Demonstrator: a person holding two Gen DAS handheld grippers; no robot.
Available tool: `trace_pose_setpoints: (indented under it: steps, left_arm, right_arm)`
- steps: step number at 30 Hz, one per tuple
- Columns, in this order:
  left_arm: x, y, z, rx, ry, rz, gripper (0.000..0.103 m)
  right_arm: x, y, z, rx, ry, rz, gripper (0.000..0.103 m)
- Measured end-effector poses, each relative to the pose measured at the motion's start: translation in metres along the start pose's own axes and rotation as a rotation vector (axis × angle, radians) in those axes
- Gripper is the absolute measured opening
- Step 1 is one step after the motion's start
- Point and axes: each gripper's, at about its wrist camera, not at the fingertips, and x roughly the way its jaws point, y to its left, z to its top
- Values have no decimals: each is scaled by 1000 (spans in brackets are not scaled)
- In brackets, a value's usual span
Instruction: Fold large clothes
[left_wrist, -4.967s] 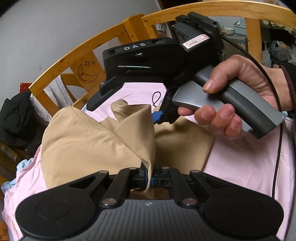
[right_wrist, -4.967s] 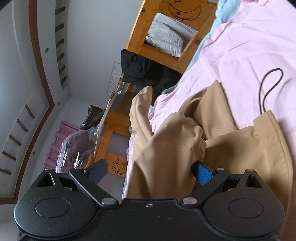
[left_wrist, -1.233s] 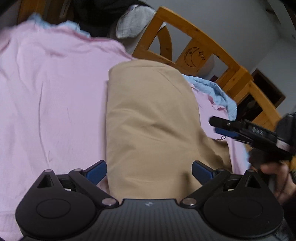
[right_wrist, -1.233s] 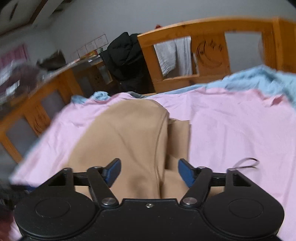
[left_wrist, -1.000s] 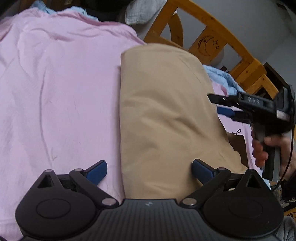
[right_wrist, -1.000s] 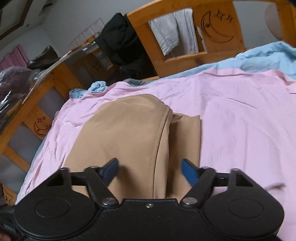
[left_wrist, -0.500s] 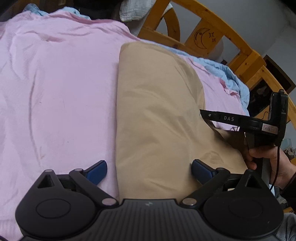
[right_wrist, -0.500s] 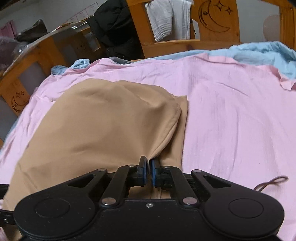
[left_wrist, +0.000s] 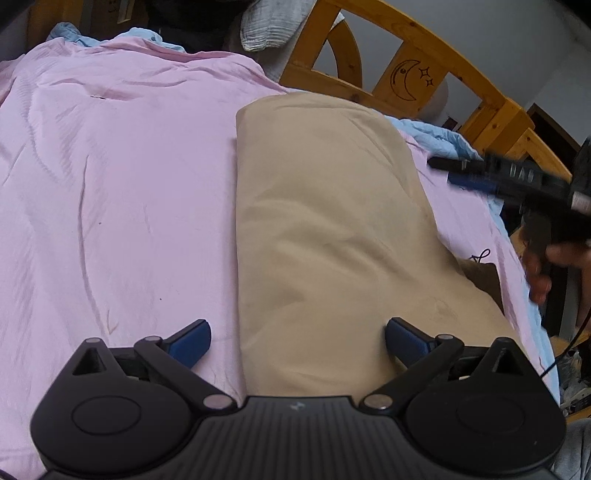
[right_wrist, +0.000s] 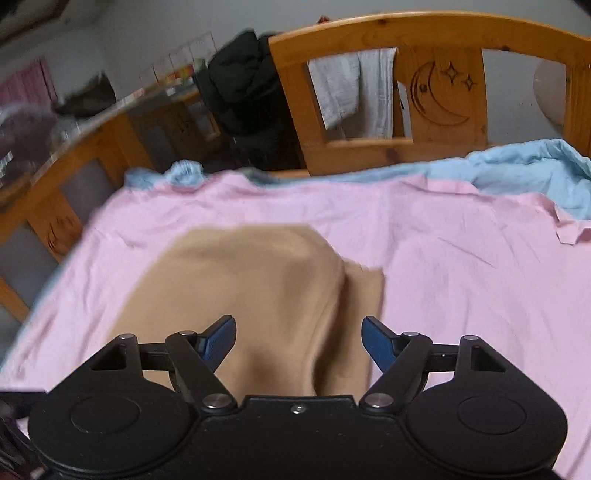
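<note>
A tan garment (left_wrist: 325, 236) lies folded in a long strip on the pink sheet (left_wrist: 110, 192); it also shows in the right wrist view (right_wrist: 258, 295). My left gripper (left_wrist: 297, 338) is open and empty, with its jaws on either side of the garment's near end. My right gripper (right_wrist: 298, 338) is open and empty, raised over the garment's other end. In the left wrist view the right gripper (left_wrist: 461, 171) shows blurred at the right, held in a hand above the sheet.
A wooden bed rail with a moon and stars carving (left_wrist: 410, 79) runs behind the sheet. A light blue sheet (right_wrist: 528, 166) is bunched at the edge. A white cloth (right_wrist: 354, 92) and dark clothes (right_wrist: 240, 92) hang on the rail. A black loop (left_wrist: 480, 254) lies on the sheet.
My right gripper was shut on the garment's edge half a second ago; it has opened, let go and lifted away. My left gripper has stayed open over the near end.
</note>
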Motion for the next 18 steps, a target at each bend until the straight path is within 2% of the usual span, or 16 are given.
trace_pose_setpoints:
  steps: [2,5,6,9,12,15,16,18]
  left_arm:
    - [3,-1,1,-7,7,0,103]
    - [4,-1,1,-16,14,4,103]
    - [4,-2,1,-13,14,7,103]
    - [4,-3,0,-3,9,24,103]
    - [4,-3,0,-3,15,20,103]
    - [0,-2,2,3,16,2,102]
    - [-4,0,3,5,7,-16,102]
    - [-15,8,2,7,-31,-85,102]
  right_arm:
    - [2,21,8,-94,-36,0,81]
    - [20,55,13,-227,-21,34,81]
    - [29,67,12,-278,-5,39,81]
    - [63,91,-2,-411,87,-29,82]
    - [81,75,-6,-319,132,-28,94]
    - [75,59,-2,-250,142,7,92]
    - [67,52,-1,-229,130,26,87]
    - [46,27,4,-123,115,78,87]
